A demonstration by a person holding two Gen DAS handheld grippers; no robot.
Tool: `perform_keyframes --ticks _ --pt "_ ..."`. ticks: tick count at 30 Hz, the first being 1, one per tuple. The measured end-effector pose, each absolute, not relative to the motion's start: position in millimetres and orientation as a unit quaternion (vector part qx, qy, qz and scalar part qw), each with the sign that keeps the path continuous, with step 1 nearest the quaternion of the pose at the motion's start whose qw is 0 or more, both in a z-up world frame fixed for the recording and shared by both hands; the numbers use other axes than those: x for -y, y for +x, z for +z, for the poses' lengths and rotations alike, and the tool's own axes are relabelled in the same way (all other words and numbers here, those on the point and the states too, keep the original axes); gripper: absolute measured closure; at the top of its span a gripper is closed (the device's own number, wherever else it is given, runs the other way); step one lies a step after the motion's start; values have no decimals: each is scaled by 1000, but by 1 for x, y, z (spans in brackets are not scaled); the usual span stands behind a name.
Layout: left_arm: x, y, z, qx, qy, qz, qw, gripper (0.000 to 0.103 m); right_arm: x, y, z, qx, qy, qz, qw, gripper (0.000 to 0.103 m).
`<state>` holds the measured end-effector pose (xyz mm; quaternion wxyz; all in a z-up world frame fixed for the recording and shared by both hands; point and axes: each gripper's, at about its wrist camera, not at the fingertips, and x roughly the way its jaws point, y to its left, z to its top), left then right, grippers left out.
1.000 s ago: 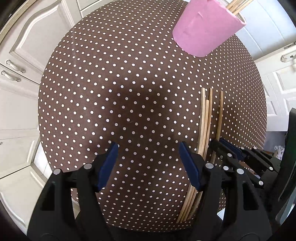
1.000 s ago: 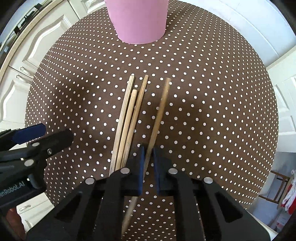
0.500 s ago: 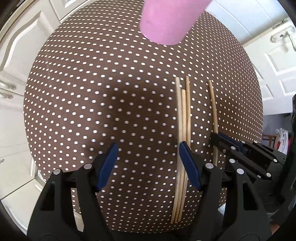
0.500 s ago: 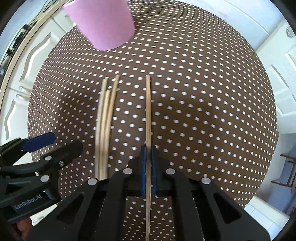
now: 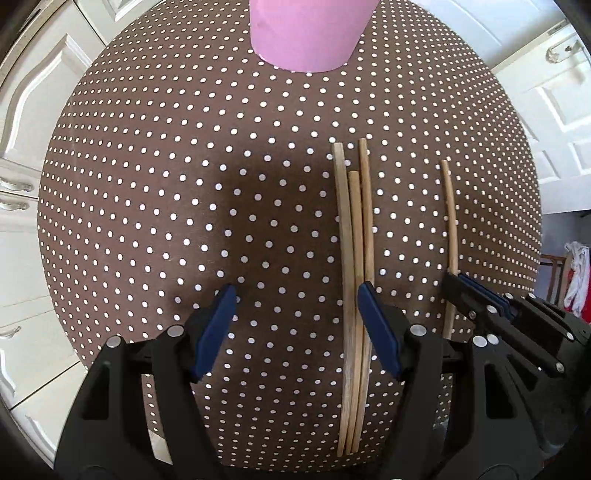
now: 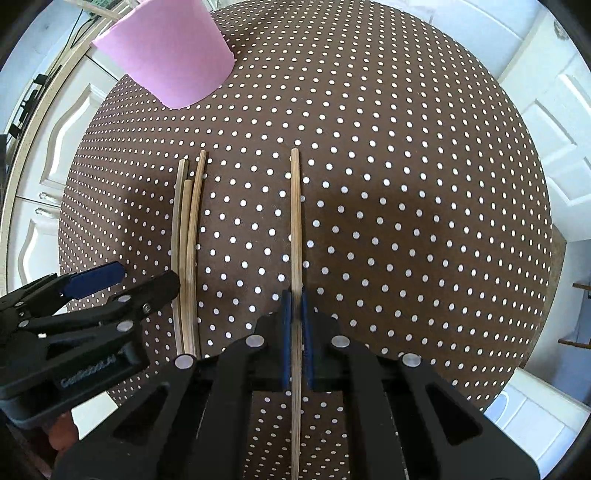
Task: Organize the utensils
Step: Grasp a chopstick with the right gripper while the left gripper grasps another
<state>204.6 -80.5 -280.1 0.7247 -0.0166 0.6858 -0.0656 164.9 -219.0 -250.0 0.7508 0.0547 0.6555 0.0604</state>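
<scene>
So, right gripper clenched on a single chopstick, blue pads pinching it near its lower half; the stick runs straight ahead from the jaws and also back under the gripper body. Whether the far tip is touching the polka-dot tablecloth or just off it — can't tell, fisheye too warped. Left gripper released, jaws wide apart, nothing between the pads. Three loose chopsticks lie bundled on the cloth, touching each other, right beside the left gripper's right finger and passing partly under it. The held chopstick sits well right of that bundle. Pink cup stands far ahead of the left gripper, up and left of the right one.
</scene>
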Motion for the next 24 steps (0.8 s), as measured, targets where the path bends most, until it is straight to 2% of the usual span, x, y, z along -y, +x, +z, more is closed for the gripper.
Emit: perform_keyframes --ticks 14,18,21,23,24 --pt "86 204 -293 -688 -19 -35 724 35 235 160 -249 -657 62 61 749 98" --pt "74 220 -282 -690 -23 -26 723 36 236 159 -247 -657 62 61 748 98" --pt "77 229 -280 -694 -18 -28 719 44 234 158 -248 -658 61 62 748 98" --pt "78 235 -279 -702 -4 -21 712 54 233 159 -250 -659 62 62 747 98" --pt "79 238 -280 -710 -3 -19 704 55 233 160 -250 -660 62 62 746 98"
